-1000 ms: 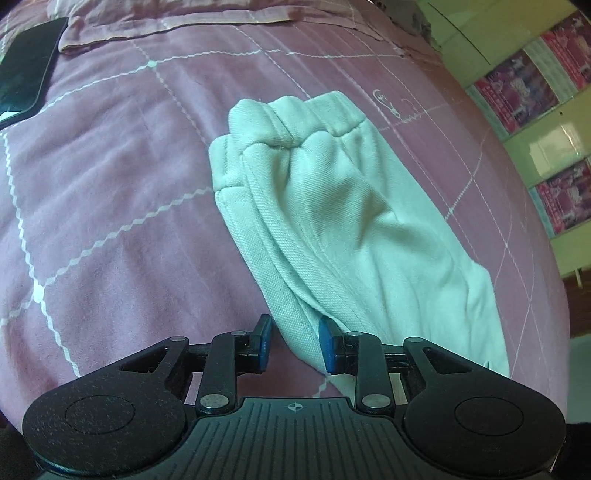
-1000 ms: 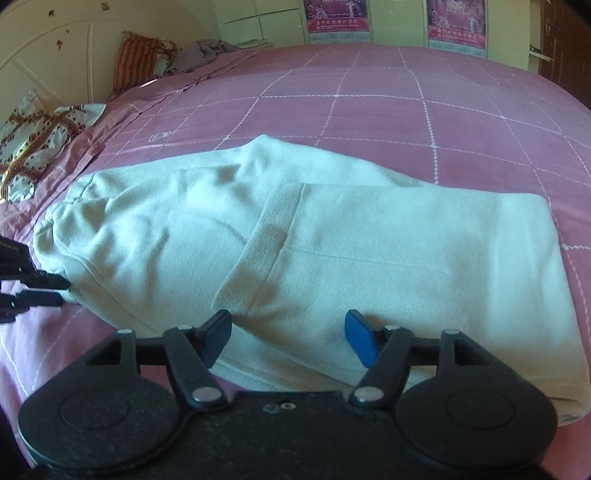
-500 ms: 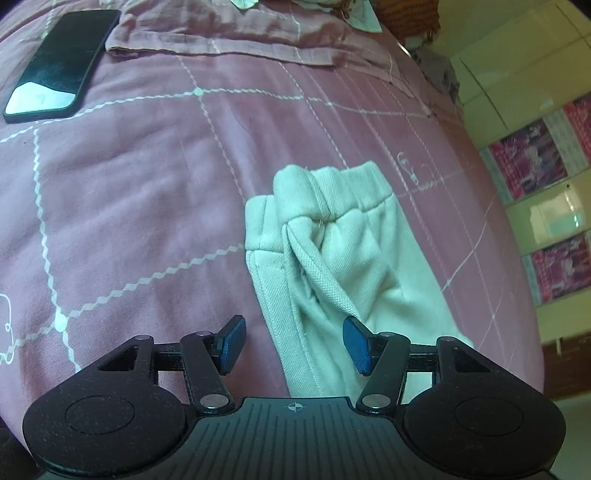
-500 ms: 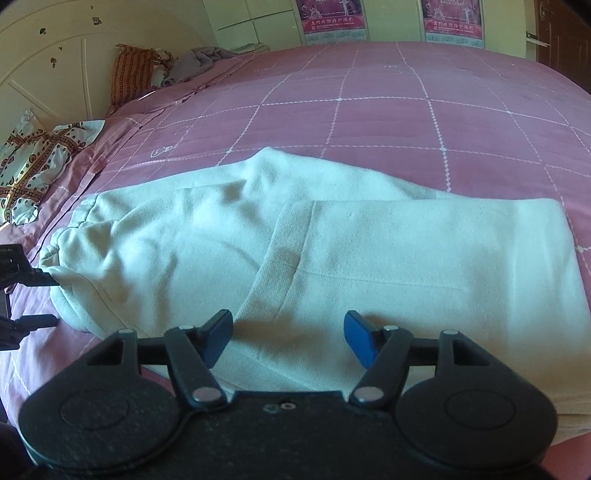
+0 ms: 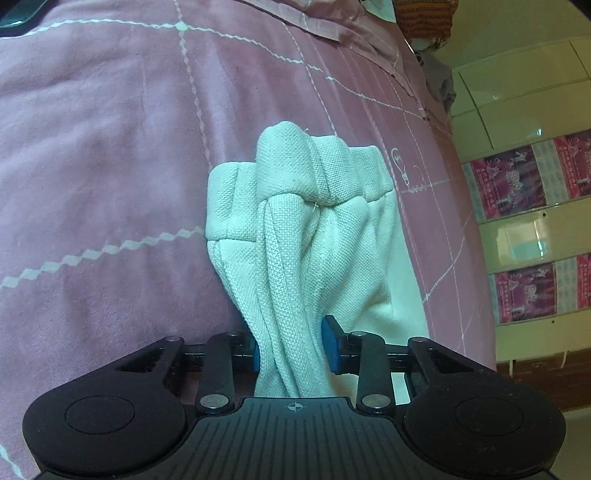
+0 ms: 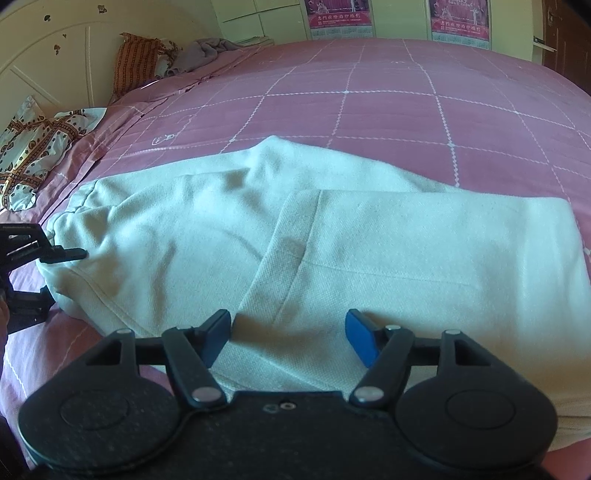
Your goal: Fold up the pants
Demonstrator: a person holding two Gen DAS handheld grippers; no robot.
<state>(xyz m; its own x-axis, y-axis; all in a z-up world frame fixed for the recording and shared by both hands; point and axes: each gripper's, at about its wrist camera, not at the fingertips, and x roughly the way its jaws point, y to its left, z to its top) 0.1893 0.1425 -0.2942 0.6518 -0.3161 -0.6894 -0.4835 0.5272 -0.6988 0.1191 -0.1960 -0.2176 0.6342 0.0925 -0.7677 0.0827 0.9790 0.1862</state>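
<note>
The pale cream pants (image 6: 332, 236) lie folded on the pink bedspread (image 6: 369, 92), one layer doubled over on the right. My left gripper (image 5: 291, 350) is shut on a bunched fold near the waistband end (image 5: 317, 177), which is gathered and lifted in front of it. That left gripper also shows at the left edge of the right wrist view (image 6: 33, 258), at the pants' left end. My right gripper (image 6: 288, 339) is open, its blue pads (image 6: 360, 339) just above the pants' near edge, holding nothing.
The pink quilted bedspread (image 5: 92, 147) spreads all around. A dark phone (image 5: 18, 14) lies at the far left. Pillows (image 6: 33, 147) and a grey cloth (image 6: 207, 51) lie by the headboard. Cupboards with posters (image 6: 458, 14) stand beyond the bed.
My left gripper opened, moved in on the waistband end and closed on a fold of it, bunching the cloth. My right gripper stayed open over the near edge.
</note>
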